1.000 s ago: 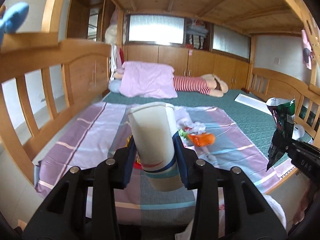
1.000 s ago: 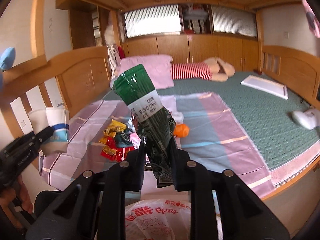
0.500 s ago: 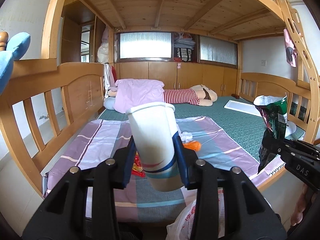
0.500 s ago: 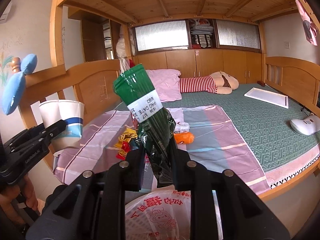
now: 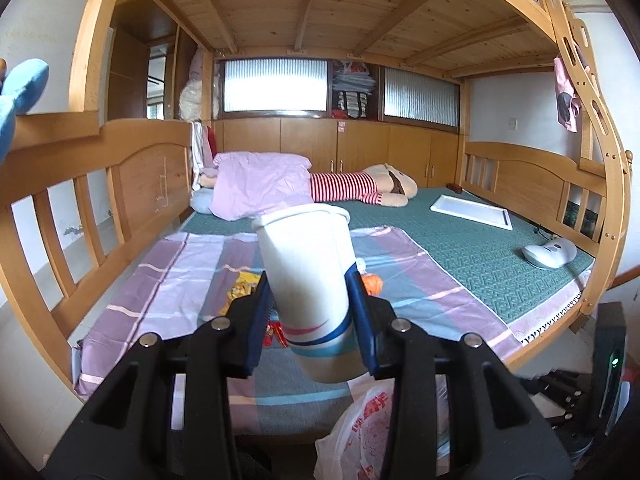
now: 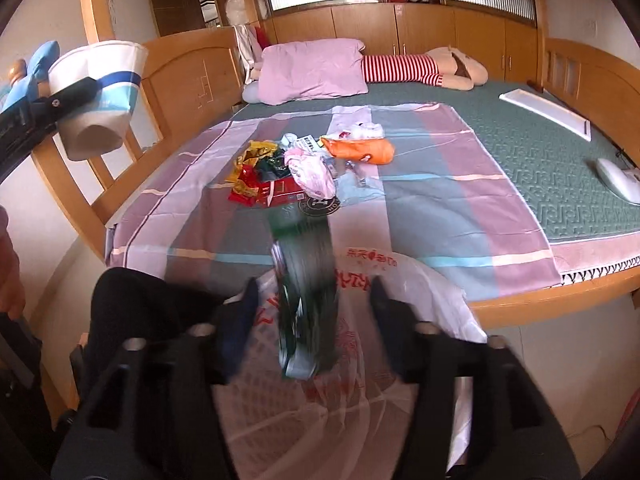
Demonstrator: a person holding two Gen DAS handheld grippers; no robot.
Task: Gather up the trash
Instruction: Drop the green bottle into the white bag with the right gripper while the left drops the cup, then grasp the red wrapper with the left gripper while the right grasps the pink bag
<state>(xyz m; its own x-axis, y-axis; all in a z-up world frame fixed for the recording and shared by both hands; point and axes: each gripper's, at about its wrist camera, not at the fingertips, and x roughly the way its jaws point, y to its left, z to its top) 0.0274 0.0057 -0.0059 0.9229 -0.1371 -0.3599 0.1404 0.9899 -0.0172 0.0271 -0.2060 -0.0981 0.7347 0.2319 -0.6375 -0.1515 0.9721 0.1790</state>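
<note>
Nearest in the right wrist view, the right gripper [image 6: 312,308] has its fingers spread wide, gripping nothing. Between them a green snack wrapper [image 6: 306,300], motion-blurred, hangs free of both fingers over the mouth of a white plastic bag [image 6: 360,392] printed in red, which sits just below the bed's near edge.

The left gripper [image 5: 310,312] is closed on a white paper cup [image 5: 308,280] with blue and red stripes, its blue pads pressing the cup's sides; the cup is tilted, rim away from the camera. In the right view the same cup [image 6: 100,92] is held up at the left, beside the wooden bed rail [image 6: 132,168].

Farther on, a striped purple sheet [image 6: 420,184] covers the green mattress [image 6: 540,152]. On it lies a pile of trash: yellow and red wrappers [image 6: 250,176], a pink bag [image 6: 312,172], an orange wrapper [image 6: 360,150] and crumpled white paper [image 6: 360,132].

Farthest, a pink pillow [image 6: 312,68] and a plush toy in a red-striped shirt [image 6: 420,68] lie against the wooden cabinets [image 6: 420,28].
</note>
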